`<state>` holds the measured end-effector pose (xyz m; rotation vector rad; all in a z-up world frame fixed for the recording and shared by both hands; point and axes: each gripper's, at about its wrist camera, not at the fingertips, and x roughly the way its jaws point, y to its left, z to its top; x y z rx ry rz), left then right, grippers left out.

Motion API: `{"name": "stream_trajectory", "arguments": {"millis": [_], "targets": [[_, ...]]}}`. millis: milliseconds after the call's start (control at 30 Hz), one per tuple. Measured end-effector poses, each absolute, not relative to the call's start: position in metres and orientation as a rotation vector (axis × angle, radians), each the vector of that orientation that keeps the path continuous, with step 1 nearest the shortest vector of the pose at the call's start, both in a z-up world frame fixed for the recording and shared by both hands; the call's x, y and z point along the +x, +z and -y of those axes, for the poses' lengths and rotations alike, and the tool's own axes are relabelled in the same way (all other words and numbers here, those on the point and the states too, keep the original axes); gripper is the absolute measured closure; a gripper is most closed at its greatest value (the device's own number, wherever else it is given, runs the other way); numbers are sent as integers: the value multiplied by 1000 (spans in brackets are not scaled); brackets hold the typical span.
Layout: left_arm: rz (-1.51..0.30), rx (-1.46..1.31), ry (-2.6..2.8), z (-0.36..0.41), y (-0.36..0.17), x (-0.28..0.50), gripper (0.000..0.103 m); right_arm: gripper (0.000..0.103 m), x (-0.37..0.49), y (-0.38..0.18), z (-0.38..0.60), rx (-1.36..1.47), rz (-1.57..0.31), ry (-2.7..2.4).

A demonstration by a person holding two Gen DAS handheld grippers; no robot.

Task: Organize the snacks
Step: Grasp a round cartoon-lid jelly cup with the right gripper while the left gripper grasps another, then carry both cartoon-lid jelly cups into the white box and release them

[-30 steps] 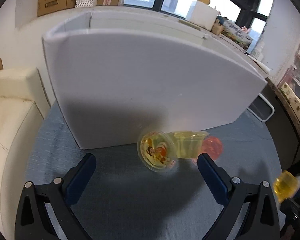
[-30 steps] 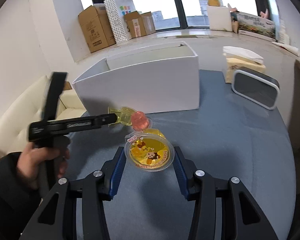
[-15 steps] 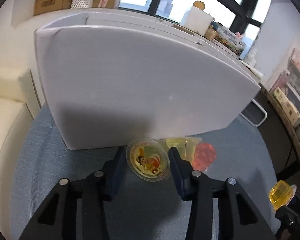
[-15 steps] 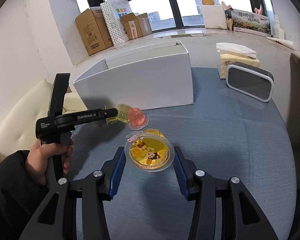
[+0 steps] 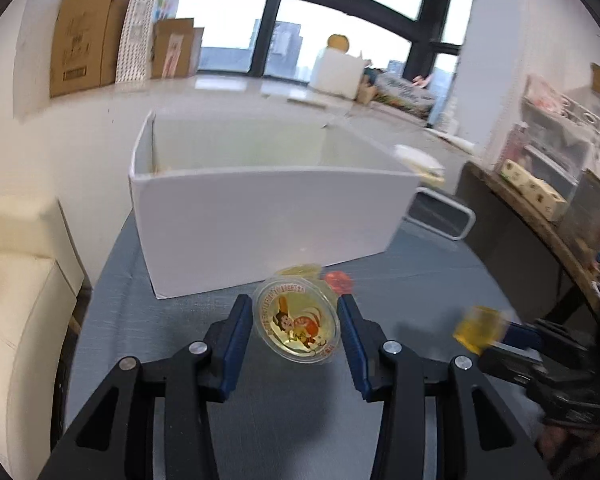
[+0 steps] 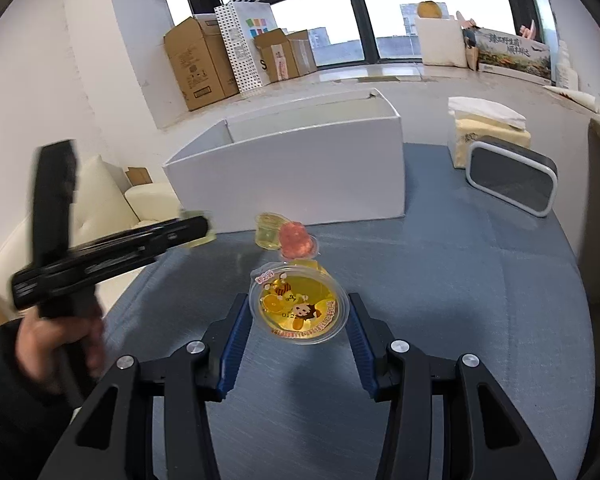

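My left gripper point(image 5: 296, 322) is shut on a yellow jelly cup point(image 5: 295, 323) with a cartoon lid and holds it above the blue table, in front of the open white box point(image 5: 260, 208). My right gripper point(image 6: 298, 314) is shut on a second yellow jelly cup point(image 6: 298, 308). That cup shows blurred in the left wrist view point(image 5: 478, 328). A pale yellow cup point(image 6: 267, 230) and a red jelly cup point(image 6: 298, 240) lie on the table by the white box's point(image 6: 300, 176) front wall. The left gripper shows from the side in the right wrist view point(image 6: 196, 230).
A grey-and-white rectangular device point(image 6: 510, 176) and a tissue pack point(image 6: 486, 128) stand right of the box. A cream sofa point(image 5: 16, 280) is at the table's left edge. Cardboard boxes point(image 6: 204, 64) stand on the sill behind.
My left gripper has closed on the cartoon-lid jelly cup by the box and lifted it up and back, so the box's open top now shows. My right gripper stays shut on its cup.
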<state>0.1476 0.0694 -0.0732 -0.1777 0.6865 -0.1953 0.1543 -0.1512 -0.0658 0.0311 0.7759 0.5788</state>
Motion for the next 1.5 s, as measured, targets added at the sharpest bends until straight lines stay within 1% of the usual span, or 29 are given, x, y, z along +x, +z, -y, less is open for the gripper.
{"name": "stream_trajectory", "arguments": {"millis": [133, 300, 400, 467, 500, 567, 633, 767, 1067, 1100, 1133, 1167, 1200, 1233, 1300, 1367, 1500], "targets": [[-648, -156, -218, -71, -43, 122, 55, 52, 158, -60, 142, 30, -760, 600], [-600, -133, -212, -81, -15, 116, 55, 52, 173, -46, 128, 7, -723, 621], [-576, -136, -204, -88, -3, 131, 55, 52, 192, -32, 119, -13, -689, 637], [-559, -128, -192, -92, 5, 148, 55, 52, 209, -20, 114, -17, -661, 632], [-550, -137, -196, -97, 10, 161, 55, 55, 217, -16, 111, -20, -652, 635], [-546, -145, -189, -103, 18, 184, 55, 55, 237, -3, 103, -36, -625, 634], [-553, -155, -178, -107, 19, 208, 55, 56, 255, 5, 97, -38, -613, 641], [-588, -151, -166, -114, 14, 248, 55, 57, 294, 7, 87, -13, -656, 650], [-652, -120, -135, -118, -6, 287, 54, 56, 336, -6, 84, -18, -690, 595], [-666, -119, -126, -118, -9, 290, 49, 55, 339, -8, 84, -22, -692, 583], [-686, -121, -106, -120, -13, 294, 29, 51, 342, -9, 84, -26, -695, 566], [-685, -126, -85, -122, -15, 295, 4, 28, 346, -12, 84, -28, -709, 543], [-673, -125, -75, -123, -16, 293, 0, 6, 349, -14, 85, -23, -722, 527], [-659, -117, -68, -123, -16, 291, 0, 4, 349, -14, 87, -16, -718, 521], [-671, -116, -71, -124, -18, 288, 0, 4, 344, -12, 93, -14, -683, 532], [-675, -122, -64, -125, -20, 286, 0, 0, 343, -13, 98, -24, -687, 518], [-677, -143, -79, -125, -19, 273, 0, 0, 334, -12, 108, -5, -685, 512]]}}
